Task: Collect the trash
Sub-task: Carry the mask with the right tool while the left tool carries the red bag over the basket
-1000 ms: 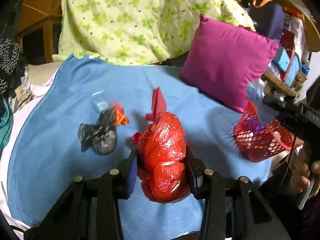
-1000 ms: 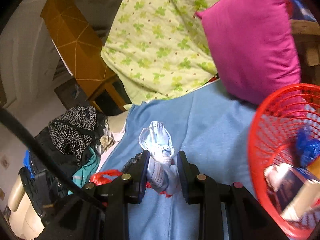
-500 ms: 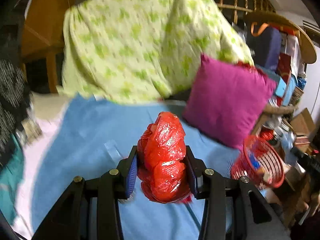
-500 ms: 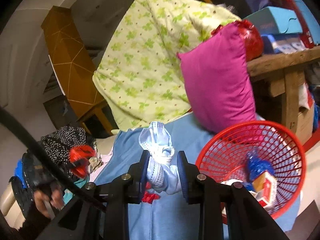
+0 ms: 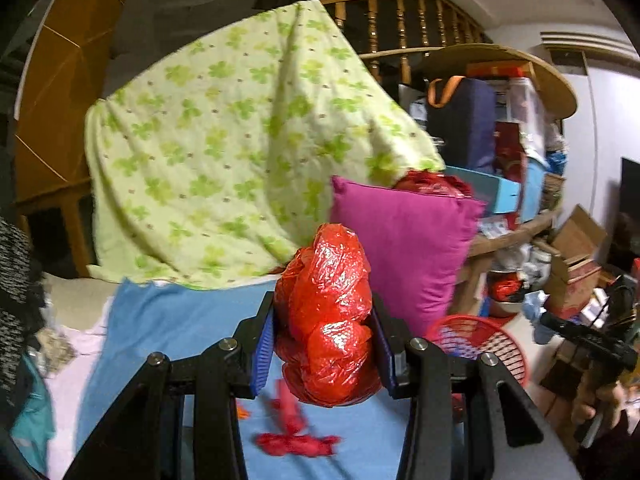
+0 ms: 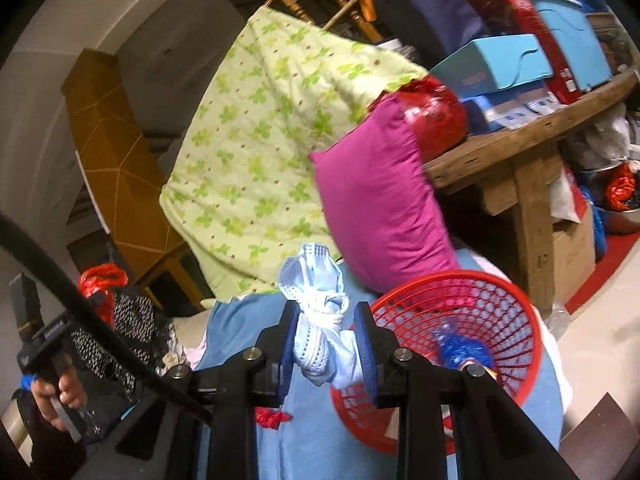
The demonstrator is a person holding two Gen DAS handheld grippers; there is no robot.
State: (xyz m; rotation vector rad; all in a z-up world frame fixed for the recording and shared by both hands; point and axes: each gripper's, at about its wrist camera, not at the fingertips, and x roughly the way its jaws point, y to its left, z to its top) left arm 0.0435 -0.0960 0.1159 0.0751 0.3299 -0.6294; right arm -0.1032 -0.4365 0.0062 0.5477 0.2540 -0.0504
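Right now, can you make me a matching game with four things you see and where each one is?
Things:
1. crumpled red plastic bag
2. pale blue face mask
3. blue crinkly wrapper
4. magenta square cushion

Places:
A. lying inside the red mesh basket
B. pinched in the right tool
C. leaning on the green clover-print quilt
D. pinched in the left tool

Pairs: 1-D, 2-B, 3-A, 4-C
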